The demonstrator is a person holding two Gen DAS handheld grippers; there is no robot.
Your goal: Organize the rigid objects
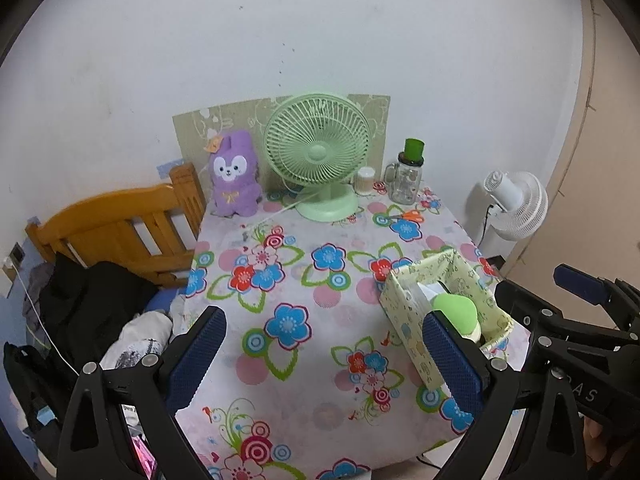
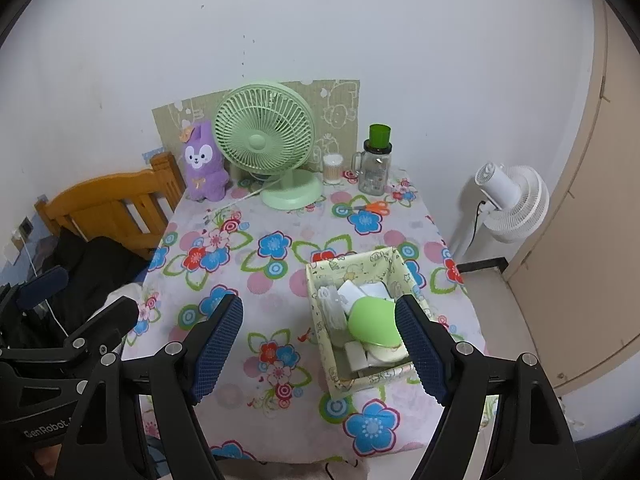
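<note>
A pale green patterned storage box (image 2: pixel 320 276) sits at the table's near right. It holds a round green item (image 2: pixel 372 316) and several white pieces. My right gripper (image 2: pixel 320 346) hovers open over the tablecloth just left of the box, with nothing between its fingers. Its right finger (image 2: pixel 420 344) overlaps the box's near right corner in the picture. The left wrist view shows the same box (image 1: pixel 404 304), and my left gripper (image 1: pixel 324 356) is open and empty above the cloth. Orange-handled scissors (image 2: pixel 374 208) lie loose near the back right.
Along the back wall stand a green desk fan (image 2: pixel 266 144), a purple plush (image 2: pixel 202 168), a small swab jar (image 2: pixel 333 168) and a glass mug jar topped by a green cup (image 2: pixel 376 164). A wooden bed frame (image 2: pixel 108 208) is on the left, and a white floor fan (image 2: pixel 512 200) on the right.
</note>
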